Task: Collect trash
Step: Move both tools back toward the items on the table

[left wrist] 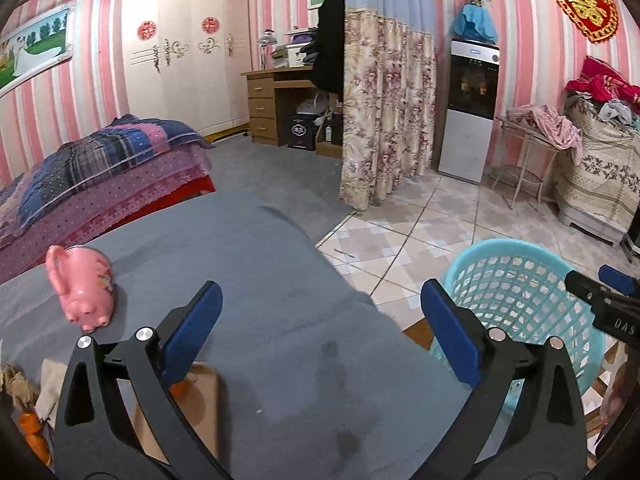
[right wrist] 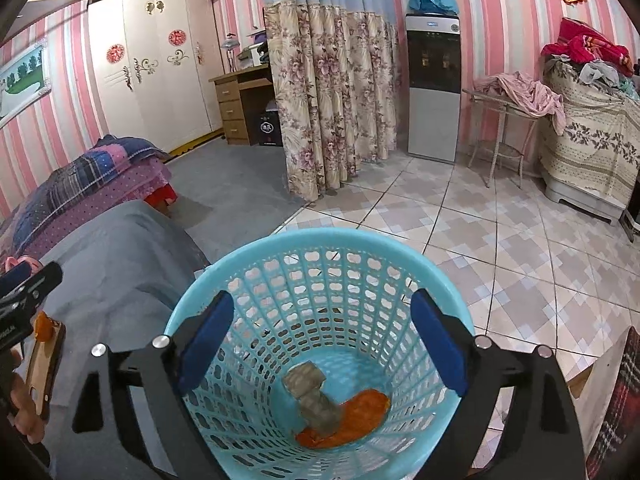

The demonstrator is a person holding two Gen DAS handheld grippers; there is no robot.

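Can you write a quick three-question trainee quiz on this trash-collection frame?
1. True or false: the right gripper is clamped on a piece of trash.
2. What lies at the bottom of the blue basket? A) nothing B) an orange peel and a grey wad C) a bottle
3. Which pink thing stands on the grey-covered table ahead of the left gripper?

Key: 1 false, its jaws are open and empty; 2 B; 3 the pink piggy bank.
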